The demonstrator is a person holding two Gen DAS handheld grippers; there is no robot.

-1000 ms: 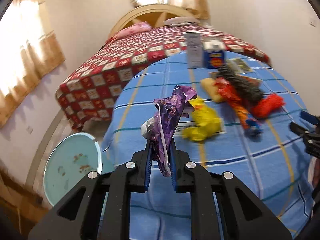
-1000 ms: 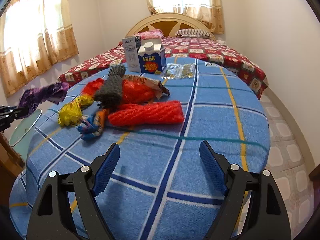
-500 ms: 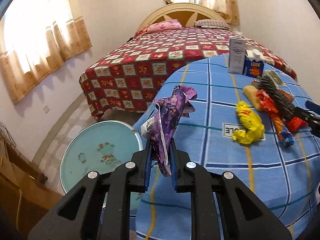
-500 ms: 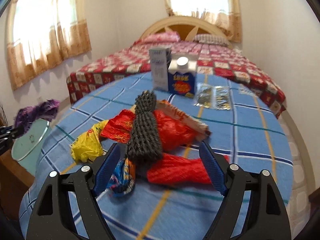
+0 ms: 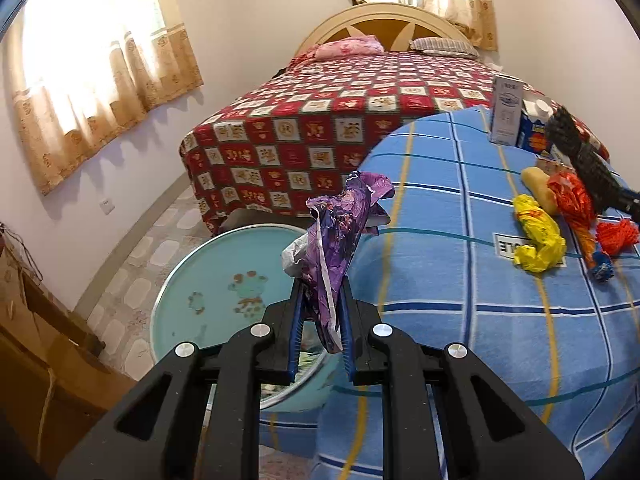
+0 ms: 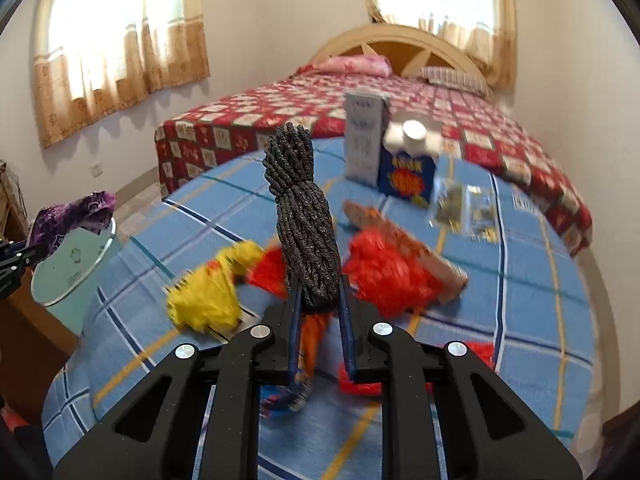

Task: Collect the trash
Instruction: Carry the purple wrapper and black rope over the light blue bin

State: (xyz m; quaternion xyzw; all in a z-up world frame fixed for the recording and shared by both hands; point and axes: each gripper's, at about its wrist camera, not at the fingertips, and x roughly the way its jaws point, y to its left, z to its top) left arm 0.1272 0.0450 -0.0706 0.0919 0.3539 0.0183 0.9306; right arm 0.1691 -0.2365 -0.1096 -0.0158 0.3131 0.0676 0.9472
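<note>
Our left gripper is clamped on a crumpled purple wrapper, held over the rim of the pale green bin that stands on the floor beside the table's left edge. Our right gripper has its fingers closed around a dark twisted bundle, held upright above the pile. By our reckoning the task is partway: two pieces are in hand, neither yet in the bin. On the blue checked tablecloth a yellow wrapper, red crumpled wrappers and a small blue scrap lie mid-table; a carton, a box and a clear packet sit near the far edge.
</note>
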